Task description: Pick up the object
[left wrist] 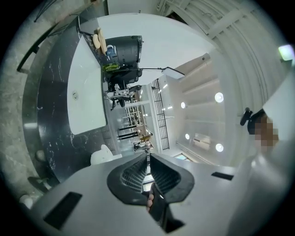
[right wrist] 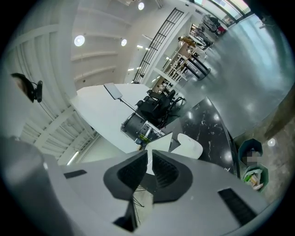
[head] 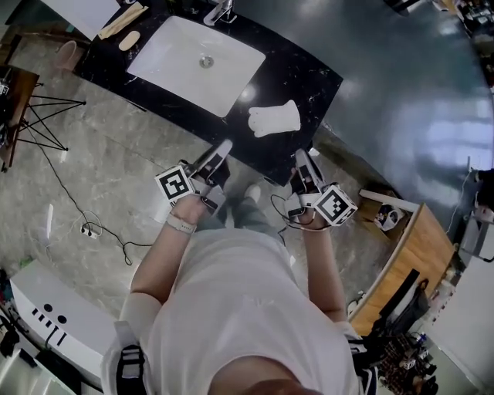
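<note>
At far left, on the grey stone floor (head: 116, 154), a power strip (head: 90, 229) lies with its cable trailing toward the person (head: 247, 308) in a white shirt who stands over it. Beyond, a black marbled table (head: 297, 73) carries a white sink (head: 154, 65) with a faucet (head: 218, 11) at its far rim and wooden pieces (head: 121, 21) off its left corner. Just right of the sink, near the table's front edge, lies the white object (head: 274, 119), untouched and lumpy in outline; the left gripper view shows it too (left wrist: 105, 154), low beside the sink. The left gripper (head: 222, 148) is held short of the table edge, below and left of the white object, its fingers (left wrist: 133, 173) pressed together with nothing between them. The right gripper (head: 301, 156) hangs below and slightly right of the object, also clear of it, its fingers (right wrist: 131, 173) likewise drawn together and empty. Each gripper points toward the table. At far right stands a wooden cabinet (head: 421, 254).
</note>
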A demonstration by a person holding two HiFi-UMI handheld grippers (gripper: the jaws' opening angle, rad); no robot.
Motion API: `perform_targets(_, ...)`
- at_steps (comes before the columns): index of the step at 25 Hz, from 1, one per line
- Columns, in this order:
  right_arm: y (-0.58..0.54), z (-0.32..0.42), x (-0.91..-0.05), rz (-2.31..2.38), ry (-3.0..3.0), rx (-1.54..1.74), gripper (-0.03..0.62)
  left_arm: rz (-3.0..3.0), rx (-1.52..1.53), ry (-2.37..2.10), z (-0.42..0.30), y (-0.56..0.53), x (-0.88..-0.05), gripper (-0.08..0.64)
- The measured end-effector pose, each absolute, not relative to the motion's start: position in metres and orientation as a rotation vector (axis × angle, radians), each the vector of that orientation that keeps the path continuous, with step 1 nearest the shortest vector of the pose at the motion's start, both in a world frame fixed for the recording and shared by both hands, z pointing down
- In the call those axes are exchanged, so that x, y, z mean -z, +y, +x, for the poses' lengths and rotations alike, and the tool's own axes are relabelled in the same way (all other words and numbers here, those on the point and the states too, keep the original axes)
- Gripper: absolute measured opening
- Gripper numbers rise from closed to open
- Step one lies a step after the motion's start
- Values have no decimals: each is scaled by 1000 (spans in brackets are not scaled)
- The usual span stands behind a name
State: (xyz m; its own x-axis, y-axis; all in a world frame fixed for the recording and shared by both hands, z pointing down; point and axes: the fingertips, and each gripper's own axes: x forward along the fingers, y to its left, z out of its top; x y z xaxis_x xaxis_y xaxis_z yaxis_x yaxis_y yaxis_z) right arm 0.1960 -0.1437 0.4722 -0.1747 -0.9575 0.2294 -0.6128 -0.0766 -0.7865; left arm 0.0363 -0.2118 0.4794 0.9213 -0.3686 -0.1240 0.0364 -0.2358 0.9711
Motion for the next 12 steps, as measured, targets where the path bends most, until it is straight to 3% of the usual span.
perform_targets(7,-182,232,-495,-1733,1822,1180,26,1832,326,-373,63,-241,-505,9)
perform_targets(12,-216,261,-516,-1881,1889,1140,26,1909,287,-458,71,-267,-530,65)
